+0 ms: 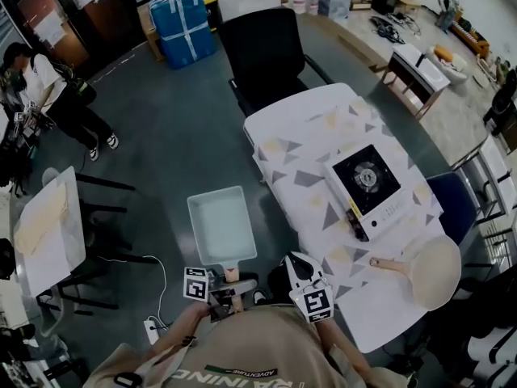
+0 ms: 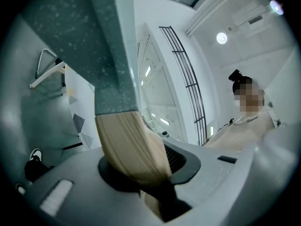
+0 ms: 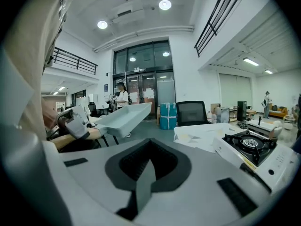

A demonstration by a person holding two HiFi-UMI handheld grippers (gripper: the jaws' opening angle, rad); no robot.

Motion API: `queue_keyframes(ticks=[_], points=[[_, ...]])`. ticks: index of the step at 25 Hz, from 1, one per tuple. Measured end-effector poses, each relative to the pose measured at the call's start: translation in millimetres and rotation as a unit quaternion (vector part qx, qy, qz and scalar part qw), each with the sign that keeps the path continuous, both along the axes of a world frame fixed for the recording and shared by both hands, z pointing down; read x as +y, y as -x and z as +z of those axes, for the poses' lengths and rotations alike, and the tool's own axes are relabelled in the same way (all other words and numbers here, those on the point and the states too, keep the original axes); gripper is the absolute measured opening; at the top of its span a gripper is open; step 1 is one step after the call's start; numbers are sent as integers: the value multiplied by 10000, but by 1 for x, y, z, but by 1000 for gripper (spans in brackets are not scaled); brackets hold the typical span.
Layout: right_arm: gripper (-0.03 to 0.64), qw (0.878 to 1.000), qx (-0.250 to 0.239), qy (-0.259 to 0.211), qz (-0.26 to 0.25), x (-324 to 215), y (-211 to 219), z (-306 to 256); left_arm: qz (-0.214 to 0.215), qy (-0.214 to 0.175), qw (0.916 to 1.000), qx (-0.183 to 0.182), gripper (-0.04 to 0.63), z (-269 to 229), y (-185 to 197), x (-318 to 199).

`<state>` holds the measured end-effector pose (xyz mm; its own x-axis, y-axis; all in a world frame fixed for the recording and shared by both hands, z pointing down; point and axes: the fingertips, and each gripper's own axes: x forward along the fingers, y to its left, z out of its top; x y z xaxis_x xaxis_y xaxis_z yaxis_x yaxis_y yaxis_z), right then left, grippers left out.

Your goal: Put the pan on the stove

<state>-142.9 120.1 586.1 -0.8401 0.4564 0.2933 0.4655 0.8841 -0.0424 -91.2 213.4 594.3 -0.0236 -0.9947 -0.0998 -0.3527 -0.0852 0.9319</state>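
A pale rectangular pan (image 1: 221, 225) with a wooden handle (image 1: 232, 272) hangs over the floor, left of the table. My left gripper (image 1: 229, 286) is shut on that handle. In the left gripper view the handle (image 2: 131, 145) runs down between the jaws and the pan's underside (image 2: 89, 41) fills the upper left. My right gripper (image 1: 299, 263) is shut on nothing, at the table's near edge. The portable stove (image 1: 367, 186) sits on the patterned table (image 1: 307, 136). The right gripper view shows the pan (image 3: 123, 117), the left gripper (image 3: 75, 124) and the stove (image 3: 248, 147).
A round cream pan (image 1: 434, 272) with a wooden handle lies on the table's near right corner. A black office chair (image 1: 271, 51) stands beyond the table, a blue bag (image 1: 184, 23) behind it. A person (image 1: 48, 87) stands far left by a white table (image 1: 48, 229).
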Motion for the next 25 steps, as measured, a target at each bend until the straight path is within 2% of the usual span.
queue_keyframes(ticks=[5,11,19,25], points=[[0,9997,-111,-31,-229,-19,51,3,-77,315,9991,-261,98,-8,53,-13],[0,9979,-541,100,-333,-49,108,-13,104,219,9994,-265,98,-15,89,-49],[0,9972,-552,219,447,-110,114,-8,512,247,9982,-208,98,-26,123,-93],[0,9923,-389,168,1165,-154,102,8,1178,25,9930,-116,98,-21,137,-138]])
